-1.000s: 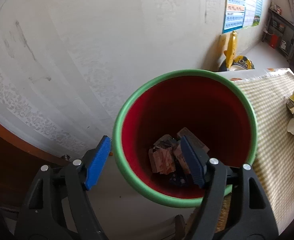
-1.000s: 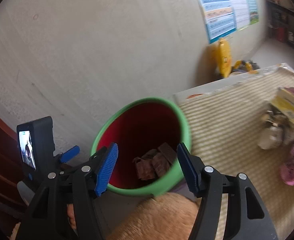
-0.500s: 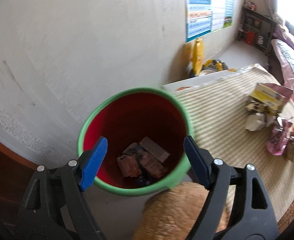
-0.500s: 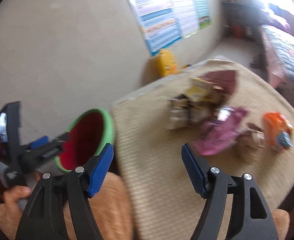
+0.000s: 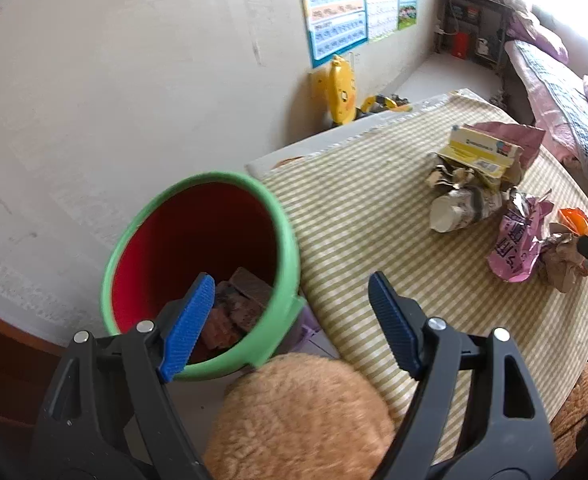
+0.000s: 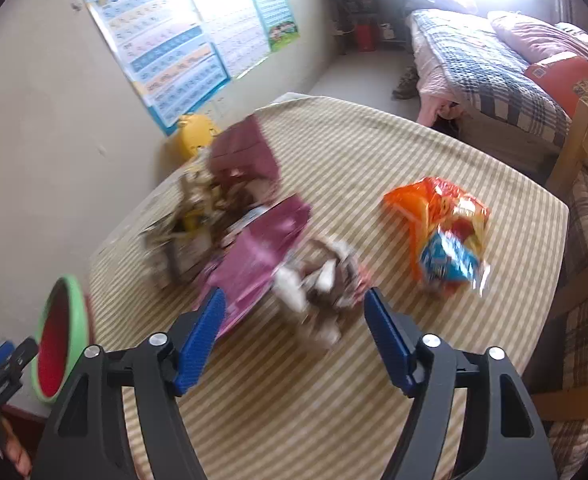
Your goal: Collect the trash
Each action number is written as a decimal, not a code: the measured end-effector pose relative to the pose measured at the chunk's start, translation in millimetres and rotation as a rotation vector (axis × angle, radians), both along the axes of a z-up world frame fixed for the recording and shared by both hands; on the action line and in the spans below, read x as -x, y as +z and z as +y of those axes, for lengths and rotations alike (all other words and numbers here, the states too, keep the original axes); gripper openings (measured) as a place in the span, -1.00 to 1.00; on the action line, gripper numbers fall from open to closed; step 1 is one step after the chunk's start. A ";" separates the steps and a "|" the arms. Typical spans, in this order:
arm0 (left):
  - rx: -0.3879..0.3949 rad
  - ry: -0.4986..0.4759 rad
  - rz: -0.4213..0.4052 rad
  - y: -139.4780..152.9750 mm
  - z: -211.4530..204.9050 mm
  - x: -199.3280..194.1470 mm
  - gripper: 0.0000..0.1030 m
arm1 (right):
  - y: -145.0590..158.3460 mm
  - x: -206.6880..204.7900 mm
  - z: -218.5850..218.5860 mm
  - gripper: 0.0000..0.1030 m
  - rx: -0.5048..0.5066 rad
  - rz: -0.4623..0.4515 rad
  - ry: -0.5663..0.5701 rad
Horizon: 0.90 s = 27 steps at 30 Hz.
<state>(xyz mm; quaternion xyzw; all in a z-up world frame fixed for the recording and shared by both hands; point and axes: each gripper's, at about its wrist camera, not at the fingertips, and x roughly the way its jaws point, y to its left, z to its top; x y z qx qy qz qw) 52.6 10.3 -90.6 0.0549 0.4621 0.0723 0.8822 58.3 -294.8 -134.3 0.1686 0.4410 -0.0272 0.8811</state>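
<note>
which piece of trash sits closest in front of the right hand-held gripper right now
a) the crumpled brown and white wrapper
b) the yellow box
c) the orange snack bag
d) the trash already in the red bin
a: in the right wrist view the crumpled brown and white wrapper lies just beyond the open right hand-held gripper, while the orange snack bag sits farther off to the right.

— What's the layout from where I'm steering?

— I see the bin (image 5: pixel 202 276) off the table's (image 5: pixel 374 240) left edge, against the wall (image 5: pixel 114 80), wrappers (image 5: pixel 234 308) inside it. On the table: carton (image 5: pixel 480 152) farthest back, cup (image 5: pixel 454 208) before it, pouch (image 6: pixel 254 256) nearer, chip bag (image 6: pixel 442 236) rightmost. Bed (image 6: pixel 494 68) behind.
</note>
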 end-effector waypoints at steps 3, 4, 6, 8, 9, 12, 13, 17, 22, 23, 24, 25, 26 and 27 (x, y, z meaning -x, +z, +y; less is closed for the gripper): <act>-0.012 -0.056 0.001 -7.0 -21.7 -17.7 0.49 | -18.5 -17.6 -5.2 0.46 -0.011 0.040 0.000; -0.018 -0.068 0.001 -8.7 -26.7 -21.8 0.49 | -25.1 -21.6 -6.0 0.29 -0.013 0.056 0.010; -0.028 -0.104 0.011 -15.9 -43.7 -36.4 0.49 | -33.1 -23.7 -5.9 -0.34 -0.005 0.088 0.030; -0.025 -0.139 0.027 -22.6 -57.9 -50.3 0.49 | -28.5 -15.8 -8.4 -0.38 -0.021 0.059 0.024; -0.026 -0.150 0.031 -25.2 -62.8 -54.9 0.49 | -23.7 -8.8 -9.5 -0.41 -0.037 0.038 0.027; -0.024 -0.197 0.045 -37.8 -84.1 -74.7 0.54 | -12.7 12.1 -9.3 -0.41 -0.058 -0.016 0.025; -0.023 -0.212 0.052 -42.3 -90.4 -79.7 0.55 | -12.2 20.3 -9.8 -0.41 -0.067 -0.028 0.024; -0.014 -0.229 0.120 -65.0 -106.6 -97.7 0.53 | -20.0 34.3 -7.7 -0.40 -0.098 -0.029 0.046; 0.007 -0.223 0.164 -77.2 -118.7 -110.2 0.07 | -25.3 34.3 -9.2 -0.40 -0.111 -0.028 0.061; -0.010 -0.235 0.174 -79.1 -122.2 -109.9 -0.30 | -26.3 35.5 -10.3 -0.39 -0.113 -0.031 0.060; -0.018 -0.243 0.188 -80.6 -123.4 -110.1 -0.55 | -27.8 35.5 -12.6 -0.39 -0.117 -0.031 0.058; -0.020 -0.246 0.197 -81.8 -123.4 -109.2 -0.61 | -29.7 35.5 -15.1 -0.39 -0.124 -0.030 0.054; -0.009 -0.247 0.203 -81.5 -121.9 -107.1 -0.73 | -30.9 35.9 -16.8 -0.39 -0.131 -0.029 0.051; 0.011 -0.248 0.211 -80.7 -120.0 -104.0 -0.85 | -32.7 36.3 -19.7 -0.39 -0.145 -0.028 0.047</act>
